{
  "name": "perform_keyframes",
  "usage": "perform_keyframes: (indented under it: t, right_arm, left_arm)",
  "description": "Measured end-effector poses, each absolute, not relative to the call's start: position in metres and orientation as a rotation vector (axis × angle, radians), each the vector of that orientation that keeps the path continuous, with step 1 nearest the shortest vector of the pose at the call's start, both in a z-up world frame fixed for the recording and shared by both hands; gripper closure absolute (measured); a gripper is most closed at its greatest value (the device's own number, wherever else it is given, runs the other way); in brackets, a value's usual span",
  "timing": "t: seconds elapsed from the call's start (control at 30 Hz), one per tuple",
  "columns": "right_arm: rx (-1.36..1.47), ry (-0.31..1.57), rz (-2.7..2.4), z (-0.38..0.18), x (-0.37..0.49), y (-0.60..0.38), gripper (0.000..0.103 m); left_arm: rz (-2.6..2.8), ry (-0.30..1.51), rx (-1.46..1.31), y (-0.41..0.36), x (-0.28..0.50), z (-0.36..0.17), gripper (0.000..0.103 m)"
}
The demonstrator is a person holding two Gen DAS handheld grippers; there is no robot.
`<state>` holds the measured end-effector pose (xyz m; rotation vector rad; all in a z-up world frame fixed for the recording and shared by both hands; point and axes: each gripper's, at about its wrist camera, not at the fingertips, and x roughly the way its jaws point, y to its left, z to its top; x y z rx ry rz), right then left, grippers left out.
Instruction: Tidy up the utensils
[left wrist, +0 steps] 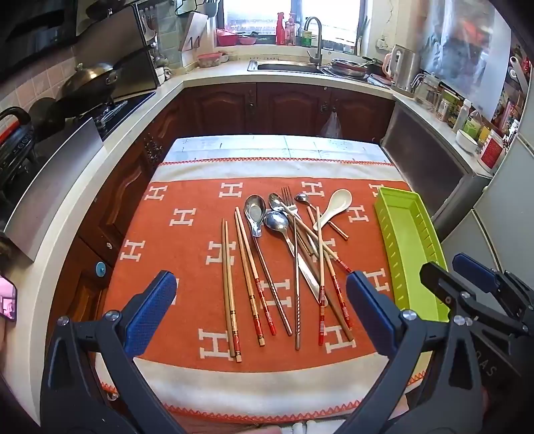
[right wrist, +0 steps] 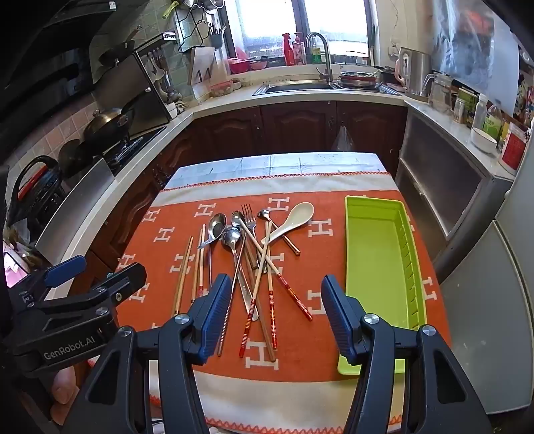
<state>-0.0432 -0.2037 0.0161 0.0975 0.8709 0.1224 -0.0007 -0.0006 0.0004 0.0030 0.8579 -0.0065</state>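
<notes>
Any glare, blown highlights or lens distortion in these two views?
Left wrist: window blown white, counter edges bowed by fisheye, corners black. Right wrist: same overexposed window, sharp utensil pile, glints on the metal spoons.

A small table (left wrist: 233, 147), its pale tiled top bare only at the far edge, carries an orange cloth (left wrist: 187, 253) with white H marks. On the cloth at centre frame lies a tangle of utensils (left wrist: 287, 253): spoons, a fork, chopsticks, perhaps a knife underneath. At right lies a green tray (left wrist: 405, 240).
</notes>
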Motion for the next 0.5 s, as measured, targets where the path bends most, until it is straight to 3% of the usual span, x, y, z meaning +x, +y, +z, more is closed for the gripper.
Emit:
perform_keyframes:
  t: [0.33,0.5]
  right_arm:
    - [0.111,0.895,0.137,0.007,-0.037,-0.200,0.046]
    - [0.109,0.897,0.140,0.008,-0.038,-0.199,0.046]
  left_arm:
    - [-0.044,0.868,-0.016,-0.002,0.001,0.005,0.005]
    - [-0.063,0.868,-0.014,-0.001,-0.001,-0.001,0.015]
